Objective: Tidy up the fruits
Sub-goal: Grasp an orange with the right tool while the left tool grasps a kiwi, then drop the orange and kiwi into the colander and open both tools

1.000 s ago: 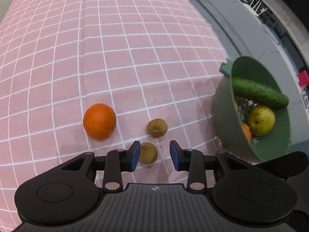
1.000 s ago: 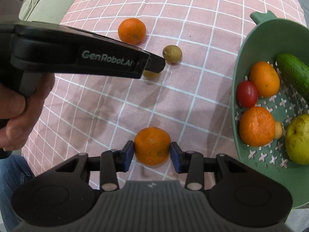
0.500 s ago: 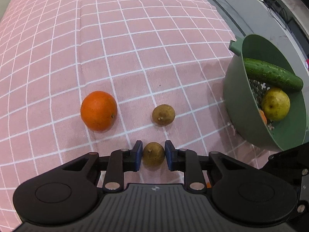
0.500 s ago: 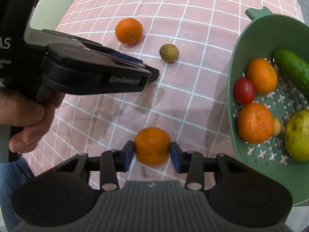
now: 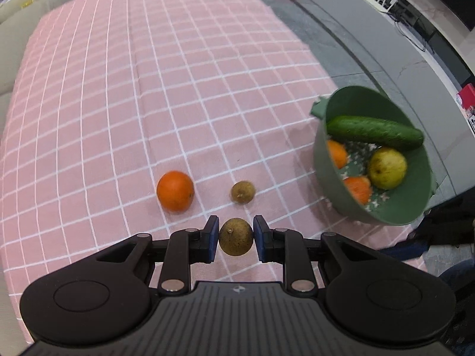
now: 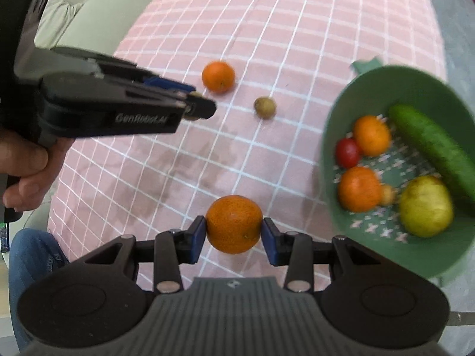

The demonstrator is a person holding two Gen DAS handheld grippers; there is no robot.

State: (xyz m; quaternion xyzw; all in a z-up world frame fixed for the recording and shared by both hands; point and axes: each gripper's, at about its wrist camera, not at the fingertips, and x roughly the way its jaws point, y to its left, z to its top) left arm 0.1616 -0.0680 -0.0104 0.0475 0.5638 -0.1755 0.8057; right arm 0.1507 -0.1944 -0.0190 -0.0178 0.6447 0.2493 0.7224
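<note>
You have both hands loaded. Nearest you, your right hand-held gripper [image 6: 233, 238] is clamped on a mandarin [image 6: 234, 224], its blue pads pressing the fruit's two sides and the fruit lifted clear of the pink checked cloth over the worktop [image 6: 267, 29]. Your left hand-held gripper [image 5: 236, 238] is closed as tight as it goes around a small brown fruit [image 5: 236, 236], which fills the gap between its pads and also hangs above the cloth. The green colander [image 6: 350, 109] stands by the worktop's right edge and already holds a good share of the job: two oranges [image 6: 359, 189], a cherry tomato [image 6: 347, 152], a yellow-green pear [image 6: 426, 206], a cucumber [image 6: 433, 145] and one small brown fruit tucked between an orange and the pear. So I judge the sorting well past halfway. Farther out toward the middle of the worktop, two pieces lie loose: another orange [image 5: 175, 190] and, just to its right, a second small brown fruit [image 5: 243, 192], near each other but not touching. What remains, as I read it, is to carry the two held pieces over the colander's rim and let them go, then come back for those last two.
</note>
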